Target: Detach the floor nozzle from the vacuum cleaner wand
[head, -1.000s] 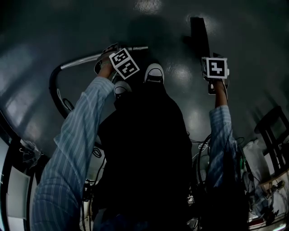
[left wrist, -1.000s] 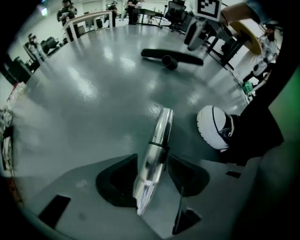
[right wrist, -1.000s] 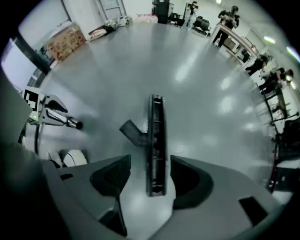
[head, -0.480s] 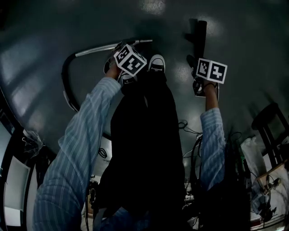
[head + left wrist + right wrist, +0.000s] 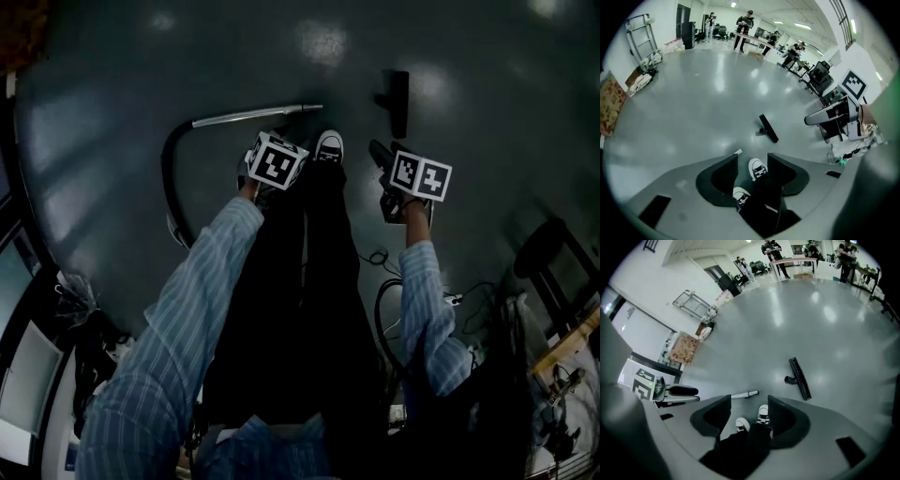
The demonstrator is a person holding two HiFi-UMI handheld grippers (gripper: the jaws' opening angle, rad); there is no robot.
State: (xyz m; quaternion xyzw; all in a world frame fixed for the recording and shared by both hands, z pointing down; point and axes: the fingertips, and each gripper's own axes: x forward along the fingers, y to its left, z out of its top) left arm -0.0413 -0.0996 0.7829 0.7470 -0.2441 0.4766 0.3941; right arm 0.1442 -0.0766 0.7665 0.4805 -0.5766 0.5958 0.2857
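Floor nozzle (image 5: pixel 398 101) — lies detached on the floor (image 5: pixel 103 103), long axis running away from the person, neck toward the wand (image 5: pixel 253 115), which lies crosswise, apart from it. Hose (image 5: pixel 171 187) curve: head view only. Left gripper (image 5: pixel 752 171), right gripper (image 5: pixel 749 416) — fingers released, holding nothing.

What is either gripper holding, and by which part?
Nothing. The left gripper and right gripper both show jaws apart and empty; the black floor nozzle and the silver metal wand lie separate, untouched.
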